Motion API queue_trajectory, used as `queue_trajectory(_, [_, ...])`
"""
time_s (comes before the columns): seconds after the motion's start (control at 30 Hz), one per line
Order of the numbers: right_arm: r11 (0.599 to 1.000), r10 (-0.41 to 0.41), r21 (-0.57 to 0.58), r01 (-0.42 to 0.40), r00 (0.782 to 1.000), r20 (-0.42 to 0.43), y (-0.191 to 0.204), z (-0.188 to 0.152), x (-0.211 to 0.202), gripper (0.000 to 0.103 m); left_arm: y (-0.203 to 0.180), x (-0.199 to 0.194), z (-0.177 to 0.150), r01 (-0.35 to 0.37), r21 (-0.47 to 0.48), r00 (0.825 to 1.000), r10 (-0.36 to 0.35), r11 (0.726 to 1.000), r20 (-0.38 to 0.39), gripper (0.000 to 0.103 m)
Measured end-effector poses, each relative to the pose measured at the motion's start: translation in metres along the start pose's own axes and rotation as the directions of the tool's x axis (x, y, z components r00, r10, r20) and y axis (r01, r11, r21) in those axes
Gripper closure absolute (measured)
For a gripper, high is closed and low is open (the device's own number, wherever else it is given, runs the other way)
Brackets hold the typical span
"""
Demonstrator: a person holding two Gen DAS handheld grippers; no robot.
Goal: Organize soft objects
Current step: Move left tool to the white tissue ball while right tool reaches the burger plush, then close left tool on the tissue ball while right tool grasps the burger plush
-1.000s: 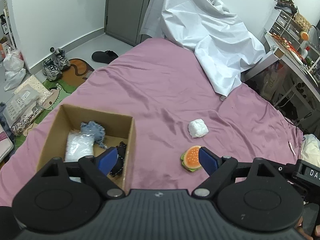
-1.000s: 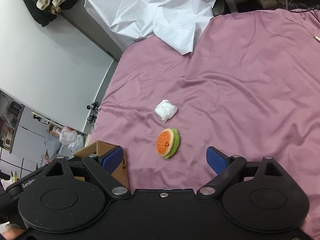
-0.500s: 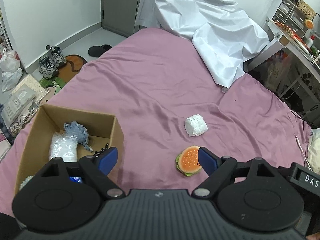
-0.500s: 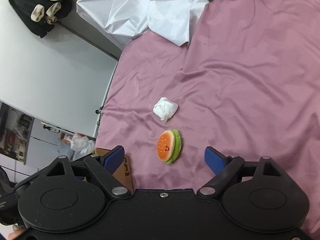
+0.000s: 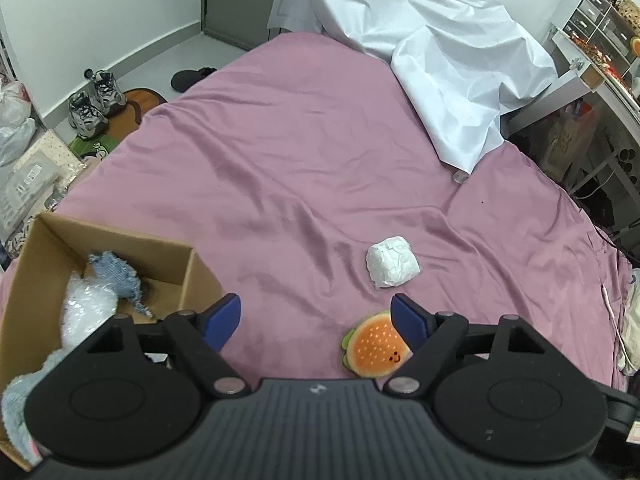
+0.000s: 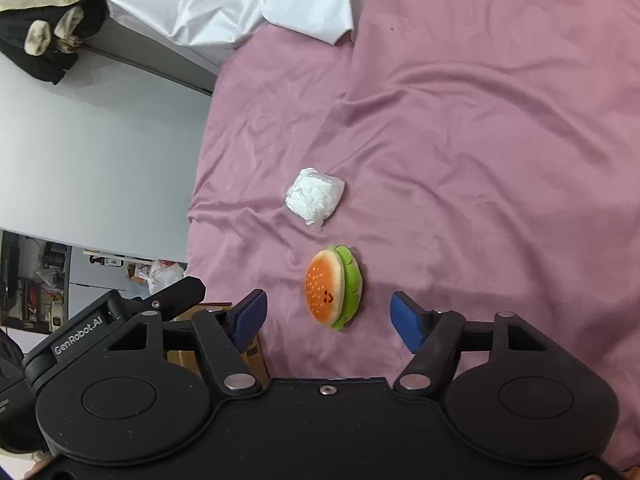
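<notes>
A plush hamburger [image 6: 334,286] lies on the pink bedsheet, with a crumpled white bundle [image 6: 315,195] just beyond it. My right gripper [image 6: 328,314] is open and empty, and the hamburger sits between its blue fingertips, slightly ahead. In the left wrist view the hamburger [image 5: 374,346] lies beside the right fingertip of my left gripper [image 5: 316,320], which is open and empty. The white bundle [image 5: 392,262] lies further out. A cardboard box [image 5: 172,256] at the left holds a blue denim piece [image 5: 116,276], a white fluffy item [image 5: 86,308] and a grey-blue cloth [image 5: 16,408].
A white sheet [image 5: 440,52] is draped over the far end of the bed. Shoes [image 5: 94,102] and bags lie on the floor at the left. A desk with drawers [image 5: 596,52] stands at the right. The box corner [image 6: 252,354] shows under my right gripper's left finger.
My right gripper has moved closer to the hamburger, which now sits larger between its fingertips. My left gripper has shifted right, so the box has slid to the left edge of its view.
</notes>
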State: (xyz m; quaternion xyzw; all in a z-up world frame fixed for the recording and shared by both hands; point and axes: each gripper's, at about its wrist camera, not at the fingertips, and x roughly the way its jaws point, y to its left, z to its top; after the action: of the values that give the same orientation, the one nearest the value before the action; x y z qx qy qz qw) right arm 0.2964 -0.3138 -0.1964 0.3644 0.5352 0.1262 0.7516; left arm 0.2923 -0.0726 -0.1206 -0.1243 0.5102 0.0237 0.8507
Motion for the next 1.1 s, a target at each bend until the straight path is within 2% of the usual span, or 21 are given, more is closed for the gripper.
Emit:
queue_trajectory(0.27, [0.999,0.012,0.051,-0.008,0.997,-0.079,-0.004,0.011,0.037,0.053,-0.005,0.021,0.015,0.01,-0.005,0.999,-0.01,1.0,-0.031,0.024])
queue_trajectory(0.4, [0.998,-0.029,0.054,0.034,0.995,-0.092,-0.006,0.015,0.05,0.056,-0.01,0.032,0.021,0.019,0.0,0.999,-0.019,1.0,-0.038,0.024])
queue_trajectory(0.53, [0.997,-0.023,0.068,0.031,0.993,-0.112,-0.015,0.019,0.06,0.079,-0.016,0.047,0.025,0.026,-0.003,0.999,-0.026,1.0,-0.046,0.024])
queue_trajectory(0.6, [0.999,-0.021,0.039,0.026,0.994,-0.106,-0.015,0.023,0.061,0.083,-0.021,0.054,0.026,0.028,-0.001,0.998,-0.028,1.0,-0.052,0.024])
queue_trajectory(0.83, [1.0,-0.016,0.023,0.017,0.998,-0.055,-0.021,0.033,0.049,0.086,-0.039,0.079,0.03,0.066,-0.004,0.995,-0.066,0.998,-0.076,0.024])
queue_trajectory(1.1, [1.0,-0.02,0.019,0.02,0.999,-0.038,-0.024,0.038,0.048,0.087,-0.053,0.103,0.03,0.079,-0.031,0.991,-0.082,0.996,-0.111,0.024])
